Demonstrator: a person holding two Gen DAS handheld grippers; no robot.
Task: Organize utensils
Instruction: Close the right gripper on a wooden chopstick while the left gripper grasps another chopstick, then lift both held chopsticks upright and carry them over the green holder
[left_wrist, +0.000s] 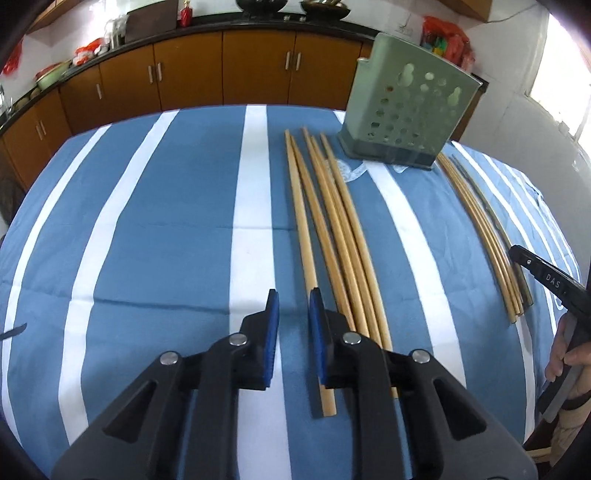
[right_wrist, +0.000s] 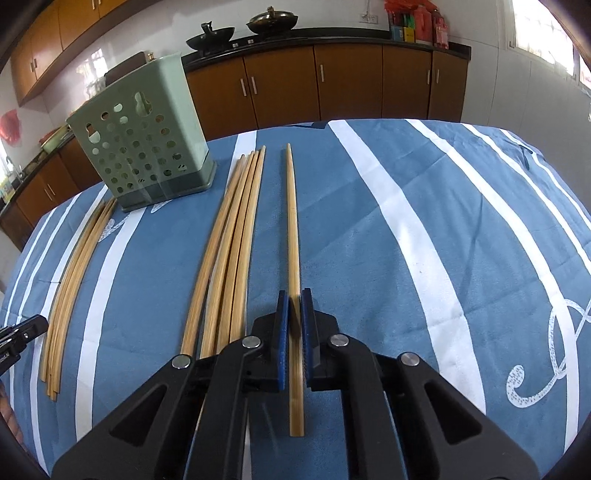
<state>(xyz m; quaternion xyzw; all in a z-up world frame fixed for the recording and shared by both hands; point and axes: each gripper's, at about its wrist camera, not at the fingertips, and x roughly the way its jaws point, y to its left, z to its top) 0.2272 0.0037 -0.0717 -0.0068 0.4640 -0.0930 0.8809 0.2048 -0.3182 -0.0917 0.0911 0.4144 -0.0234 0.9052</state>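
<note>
A green perforated utensil holder (left_wrist: 406, 110) stands upright at the far side of the table; it also shows in the right wrist view (right_wrist: 144, 140). Several wooden chopsticks (left_wrist: 332, 229) lie in a bundle ahead of my left gripper (left_wrist: 293, 299), which is open and empty with one chopstick (left_wrist: 306, 236) between its fingers. A second bundle (left_wrist: 484, 236) lies to the right. My right gripper (right_wrist: 294, 299) is closed around a single chopstick (right_wrist: 293, 221) that lies on the cloth, beside a bundle (right_wrist: 232, 236).
The table has a blue cloth with white stripes (left_wrist: 147, 221). Brown kitchen cabinets (left_wrist: 221, 66) run behind it, with woks (right_wrist: 271, 22) on the counter. The other gripper's tip (left_wrist: 543, 273) shows at the right edge, near the second bundle.
</note>
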